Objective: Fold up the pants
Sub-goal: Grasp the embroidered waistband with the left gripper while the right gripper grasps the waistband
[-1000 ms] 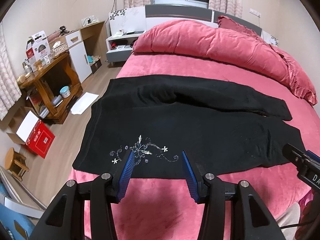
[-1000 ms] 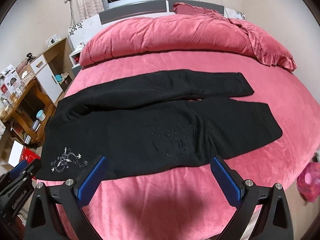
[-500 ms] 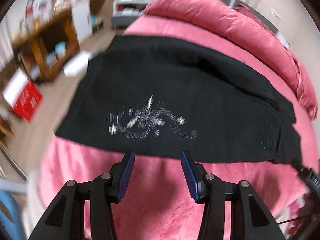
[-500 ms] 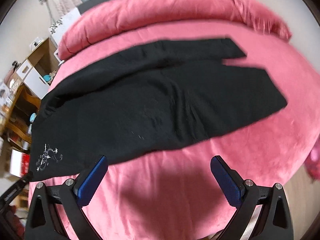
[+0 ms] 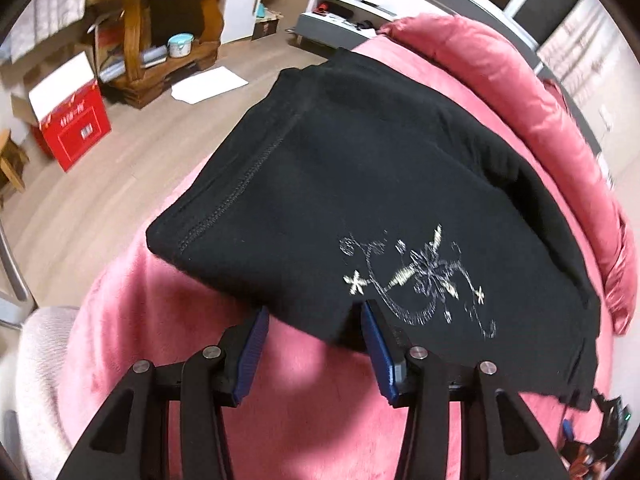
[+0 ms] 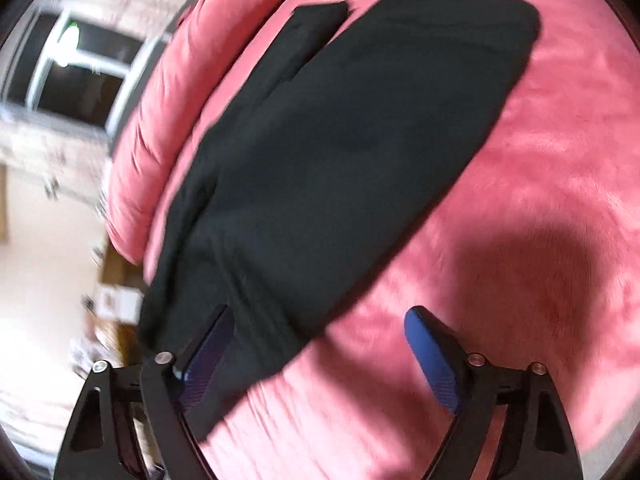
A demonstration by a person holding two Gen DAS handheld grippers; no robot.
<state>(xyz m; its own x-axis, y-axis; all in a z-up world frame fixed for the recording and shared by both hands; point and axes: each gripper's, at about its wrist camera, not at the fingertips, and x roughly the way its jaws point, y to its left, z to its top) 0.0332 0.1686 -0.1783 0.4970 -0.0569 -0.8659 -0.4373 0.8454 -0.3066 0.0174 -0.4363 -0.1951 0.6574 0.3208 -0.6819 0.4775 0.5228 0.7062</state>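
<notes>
Fingers of the left gripper (image 5: 314, 328) stand apart astride the near hem of the black pants (image 5: 380, 184) spread flat on the pink bed (image 5: 160, 320); the right gripper (image 6: 320, 332) is closing over the leg edge. Soft, light, limp cloth: pinch both layers at the edge.

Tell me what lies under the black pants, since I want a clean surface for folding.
The black pants lie on a pink plush bed cover that shows all around them. The patch directly beneath is covered, so anything there cannot be seen.
</notes>
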